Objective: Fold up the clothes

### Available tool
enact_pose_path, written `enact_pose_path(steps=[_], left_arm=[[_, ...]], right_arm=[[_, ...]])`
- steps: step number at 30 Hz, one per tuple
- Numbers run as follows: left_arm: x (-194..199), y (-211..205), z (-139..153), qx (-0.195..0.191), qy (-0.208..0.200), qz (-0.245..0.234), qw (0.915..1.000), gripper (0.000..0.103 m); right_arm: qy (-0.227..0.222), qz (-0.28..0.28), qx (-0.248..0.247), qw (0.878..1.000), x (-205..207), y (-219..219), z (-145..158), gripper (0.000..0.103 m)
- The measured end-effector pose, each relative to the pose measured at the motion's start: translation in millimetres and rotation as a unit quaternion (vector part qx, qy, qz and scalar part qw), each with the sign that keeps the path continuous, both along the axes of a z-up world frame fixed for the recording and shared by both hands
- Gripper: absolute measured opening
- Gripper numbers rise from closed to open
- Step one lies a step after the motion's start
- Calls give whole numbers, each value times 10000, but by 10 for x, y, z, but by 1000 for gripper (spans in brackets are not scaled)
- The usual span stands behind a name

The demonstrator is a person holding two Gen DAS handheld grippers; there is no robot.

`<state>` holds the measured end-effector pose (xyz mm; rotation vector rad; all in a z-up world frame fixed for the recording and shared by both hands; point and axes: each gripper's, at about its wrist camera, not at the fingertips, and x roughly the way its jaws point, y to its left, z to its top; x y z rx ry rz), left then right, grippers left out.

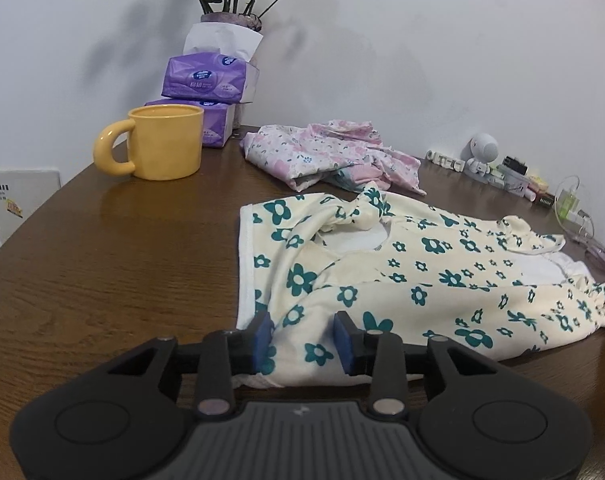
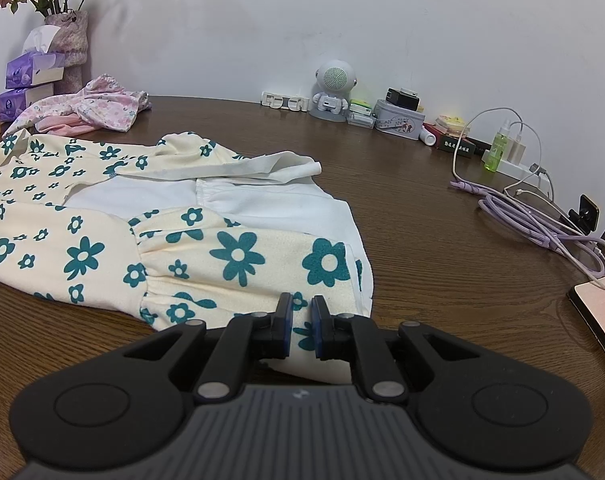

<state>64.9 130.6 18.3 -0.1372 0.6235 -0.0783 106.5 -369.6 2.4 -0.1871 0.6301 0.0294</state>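
Note:
A cream garment with teal flowers (image 1: 402, 276) lies spread on the brown wooden table (image 1: 102, 248), white lining showing at its middle. My left gripper (image 1: 303, 338) is open, its blue pads (image 1: 262, 336) straddling the garment's near left edge. In the right wrist view the same garment (image 2: 190, 248) fills the left half. My right gripper (image 2: 301, 320) sits over the near corner by the gathered cuff. Its fingers are drawn close together, with flowered cloth in the narrow gap between them.
A pink floral garment (image 1: 326, 152) lies crumpled behind. At back left are a yellow mug (image 1: 162, 142), purple tissue packs (image 1: 206, 80) and a flower vase (image 1: 230, 20). A robot figurine (image 2: 334, 88), small boxes, a green bottle (image 2: 498, 148) and purple cables (image 2: 542, 224) line the right wall side.

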Motion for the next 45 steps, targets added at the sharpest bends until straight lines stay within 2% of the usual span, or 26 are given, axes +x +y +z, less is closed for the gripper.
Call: enact_pose_path(steps=[13,20,24,28,29,31,32,33,35,37,38,40,43,45], left_arm=[[11,-39,-2,88,-2,11,10000,35],[23,-115,-9,219,9,4,9998,43],[20,-114,-9,169,-1,20,9999,45],[5,-101,-10,56,-31,-26,10000,53],[0,-95,-9,26,-37,-41,10000,55],[-2,-75,12,-19,-50,-48,10000,63],[-3,-68,55,14,-97,-77,9999,73],[-3,-63,104,60,-153,-111,9998,78],[-3,-52,203,152,-265,-180,9994,82],[39,-51,359,313,-438,-275,9982,89],[76,-58,442,372,-524,-323,9974,92],[173,-81,600,446,-661,-451,9958,94],[470,-180,806,494,-668,-831,9931,97],[725,-298,886,668,-600,-1047,9904,97]], right_arm=[[0,-9,-31,10000,-11,5,-3,10],[0,-13,-75,10000,-14,16,0,10],[1,-15,-73,10000,-14,19,-1,10],[-1,-10,-6,10000,-18,5,5,13],[-8,-1,57,10000,-25,-12,10,17],[-12,11,183,9998,-40,-55,31,56],[-13,24,243,9997,-48,-76,43,59],[-11,91,285,9996,-57,-87,68,59],[-31,257,319,9992,-64,-89,150,63],[-118,453,300,9985,-45,-73,276,83],[-169,557,287,9979,-29,-62,344,85],[-286,773,292,9962,28,-31,482,103],[-382,1145,286,9923,227,71,693,103],[-335,1360,135,9901,476,169,800,103]])
